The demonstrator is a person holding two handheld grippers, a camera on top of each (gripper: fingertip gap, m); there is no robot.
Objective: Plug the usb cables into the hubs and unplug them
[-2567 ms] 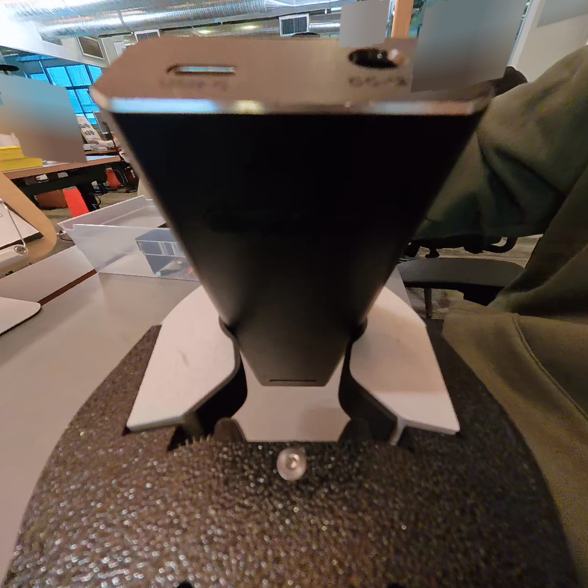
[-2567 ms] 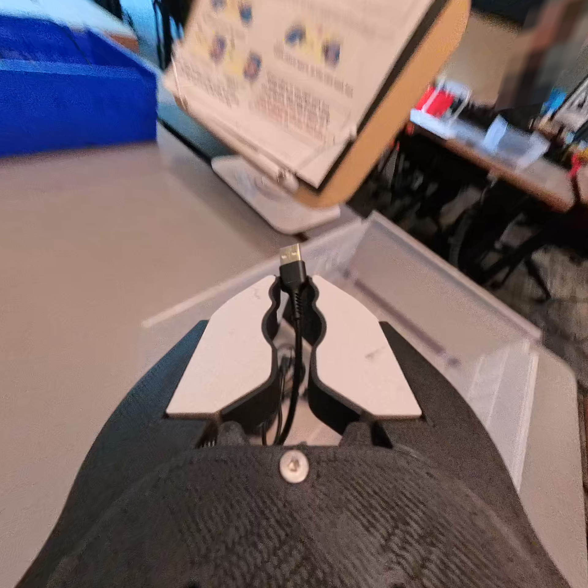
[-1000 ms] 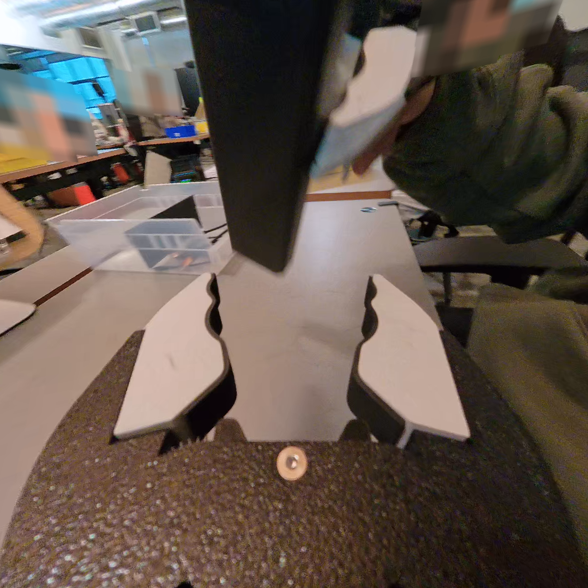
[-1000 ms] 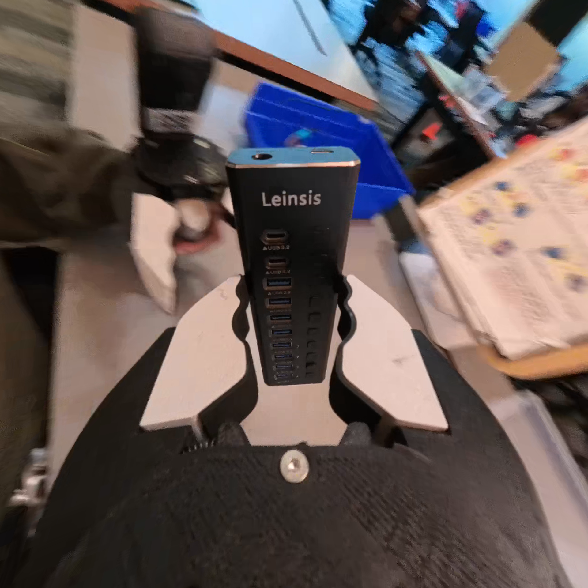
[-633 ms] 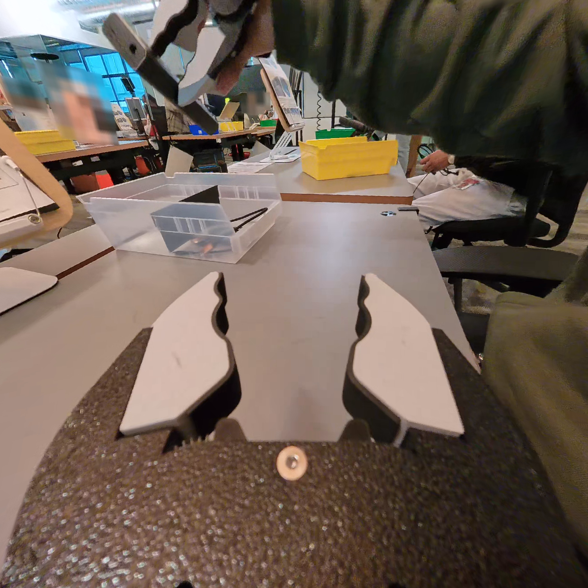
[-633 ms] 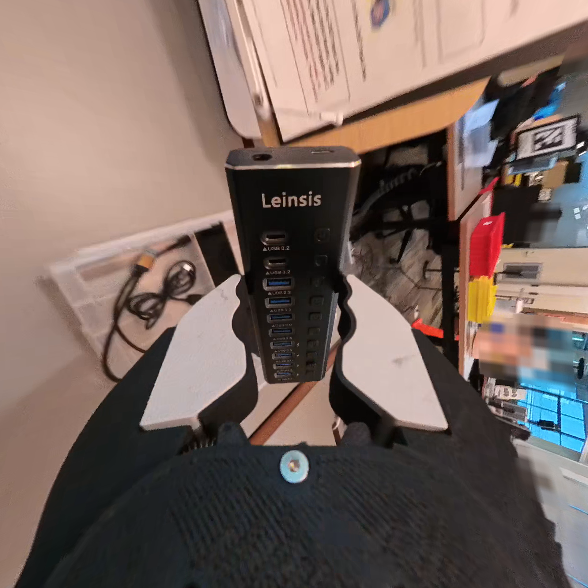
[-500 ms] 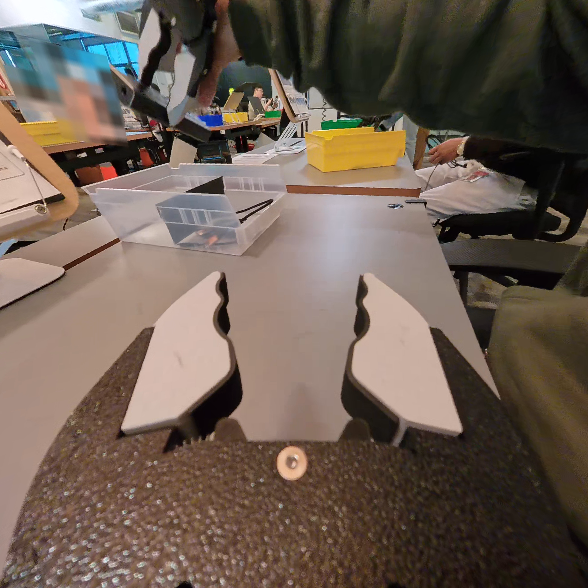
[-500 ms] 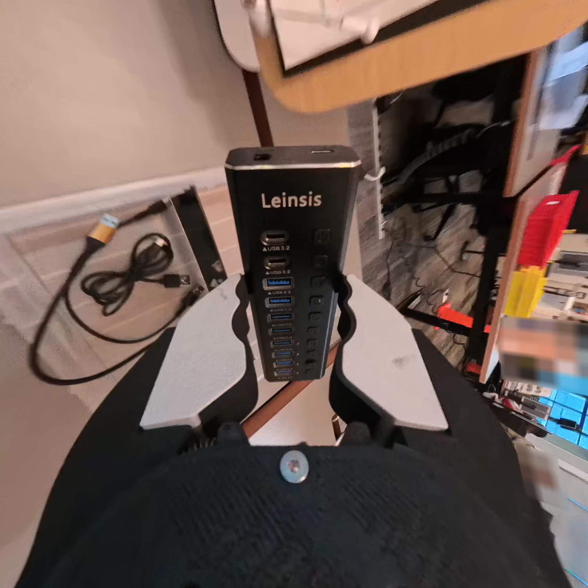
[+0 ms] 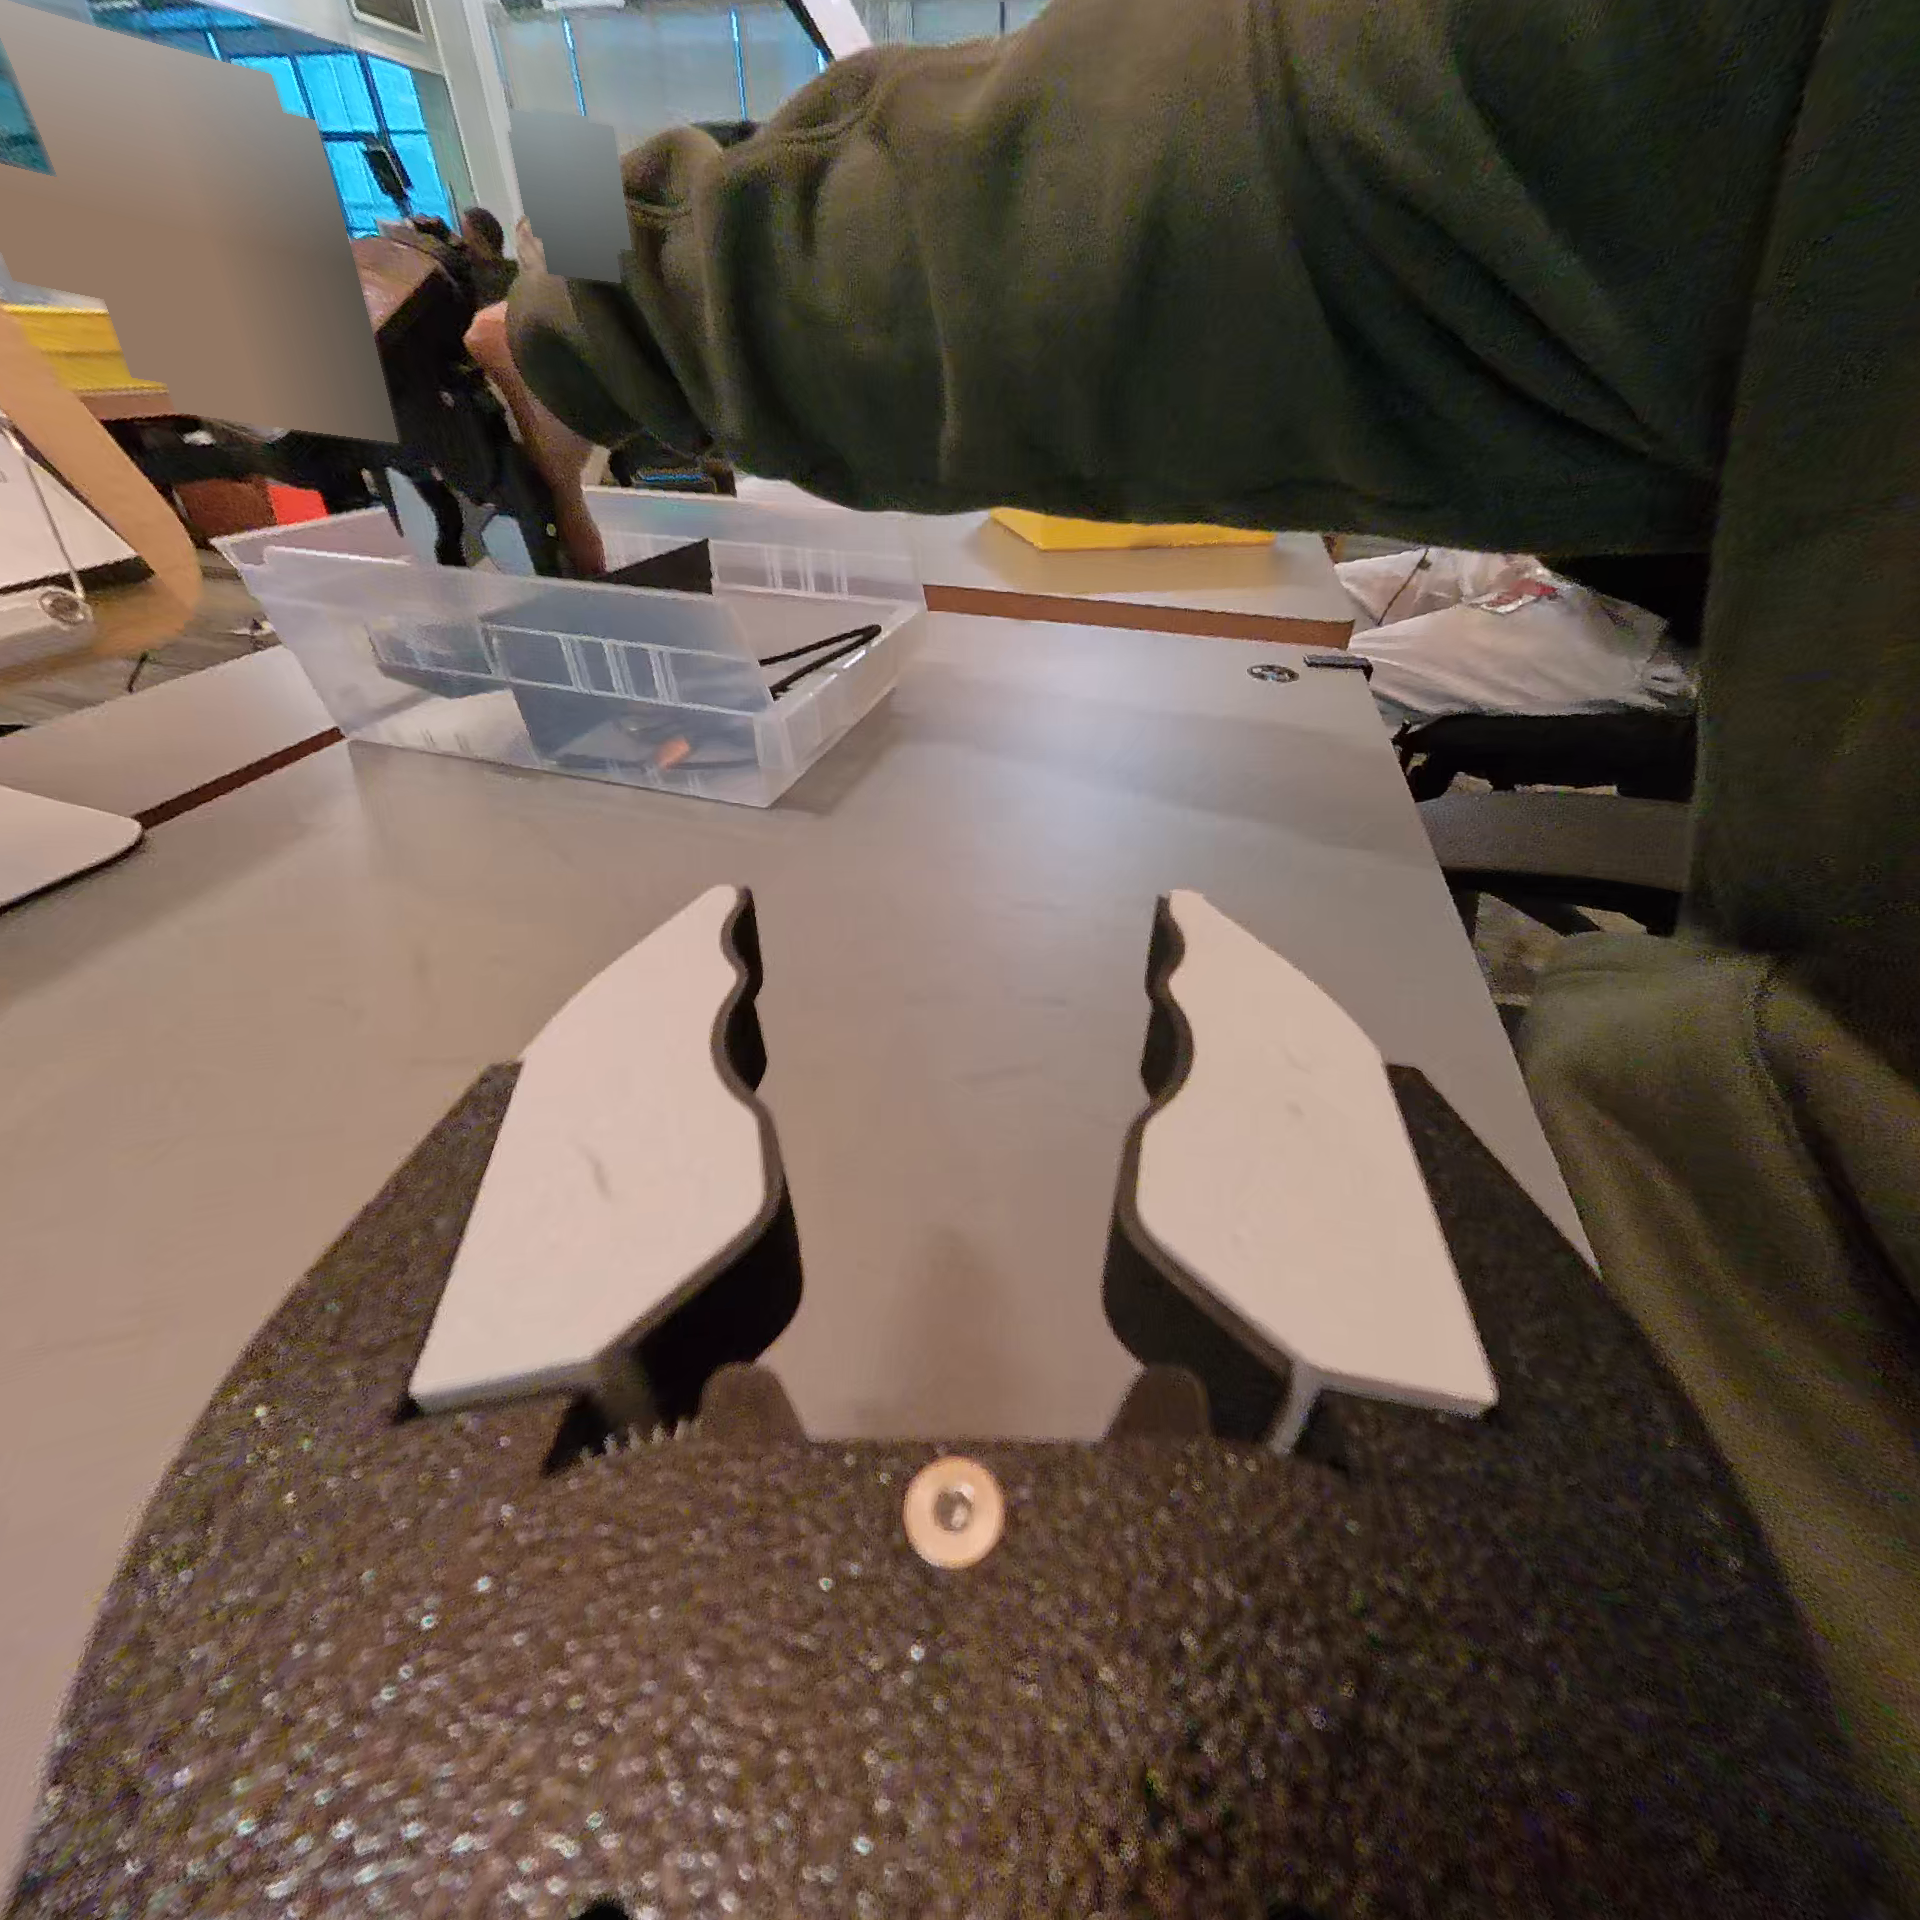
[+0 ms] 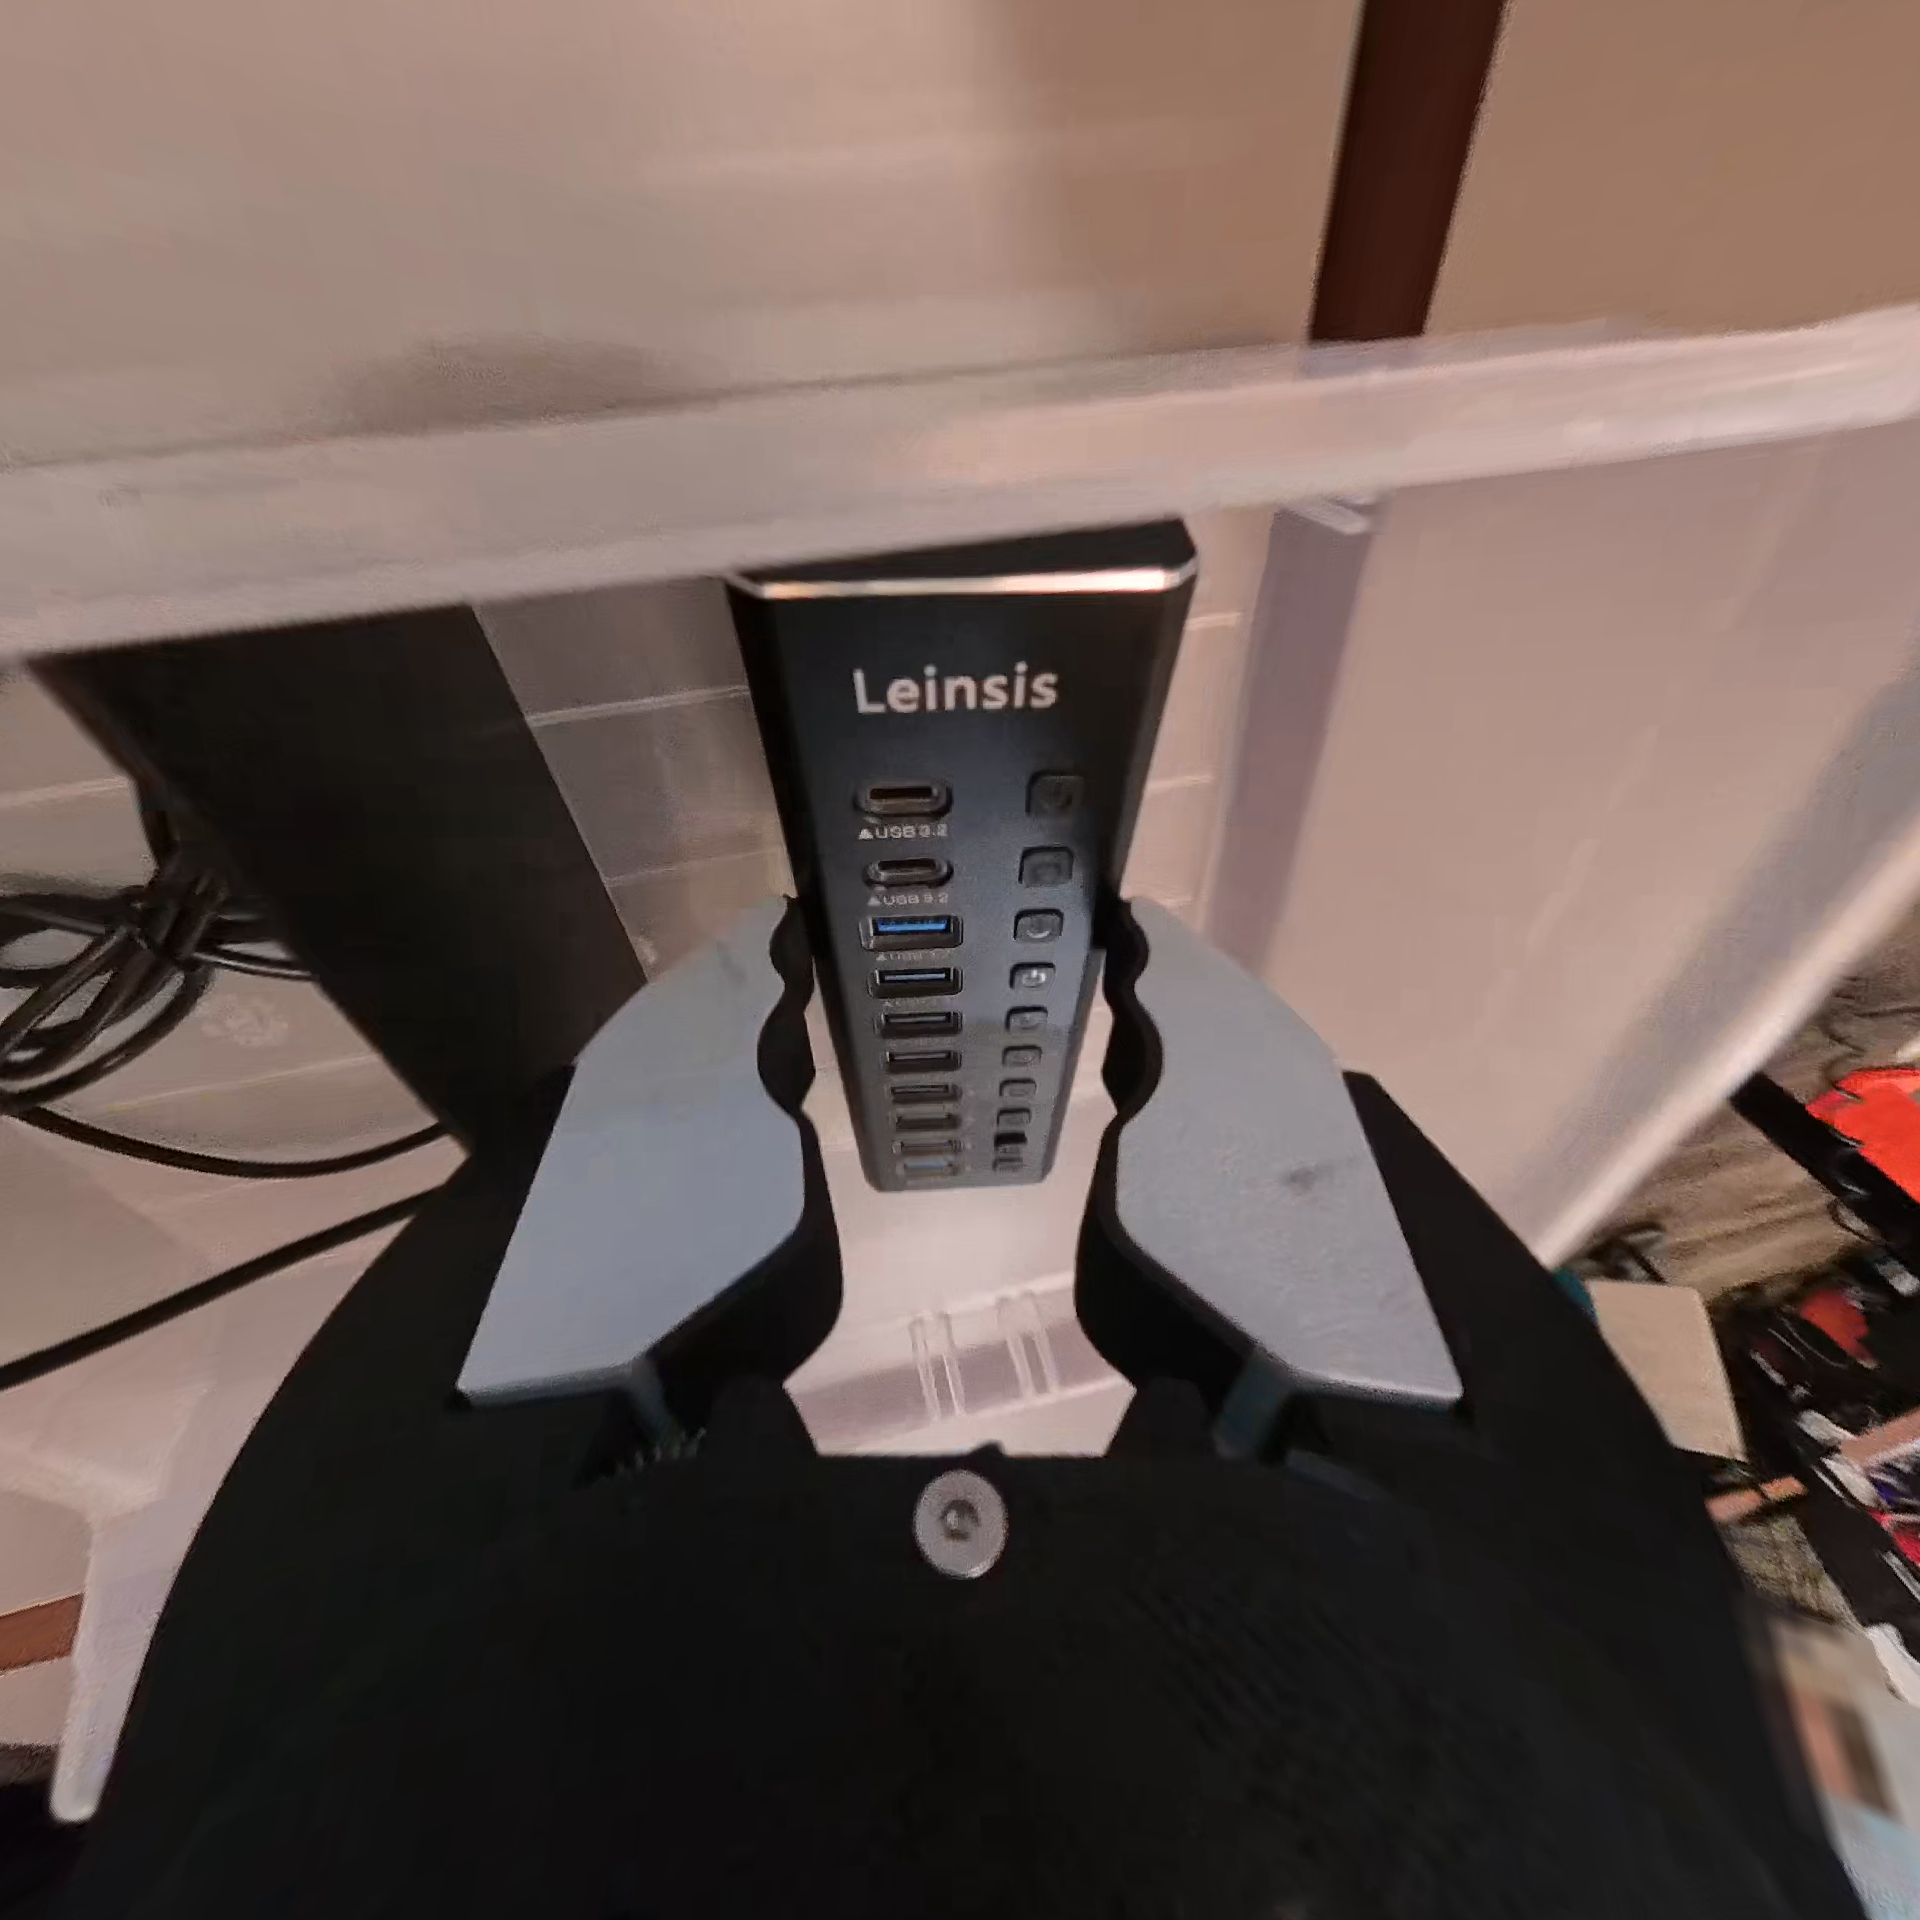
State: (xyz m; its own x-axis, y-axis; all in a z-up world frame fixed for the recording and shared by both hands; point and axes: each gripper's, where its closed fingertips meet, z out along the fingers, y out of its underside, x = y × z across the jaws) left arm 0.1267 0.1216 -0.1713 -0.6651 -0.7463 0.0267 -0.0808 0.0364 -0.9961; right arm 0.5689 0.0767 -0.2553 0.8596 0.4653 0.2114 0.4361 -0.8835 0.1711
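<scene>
My right gripper [image 10: 956,935] is shut on a black USB hub [image 10: 961,831] with a column of ports on its face. It holds the hub inside the clear plastic bin [image 10: 935,447], its far end near the bin wall. Black cables [image 10: 135,935] lie in the bin's left part, beside a black divider [image 10: 343,831]. My left gripper [image 9: 951,914] is open and empty above the grey table [image 9: 987,790]. In the left wrist view the right gripper [image 9: 457,416] reaches down into the clear bin [image 9: 582,665], which holds a black cable [image 9: 821,649].
A green sleeve [image 9: 1195,260] crosses the top of the left wrist view. A document stand [image 9: 62,561] is at the far left. An office chair [image 9: 1558,821] stands off the table's right edge. A yellow sheet [image 9: 1122,535] lies on the table behind. My right fingertips sit around 45 cm from my left ones.
My right gripper has carried the hub down into the clear bin. My left gripper stays open over the table.
</scene>
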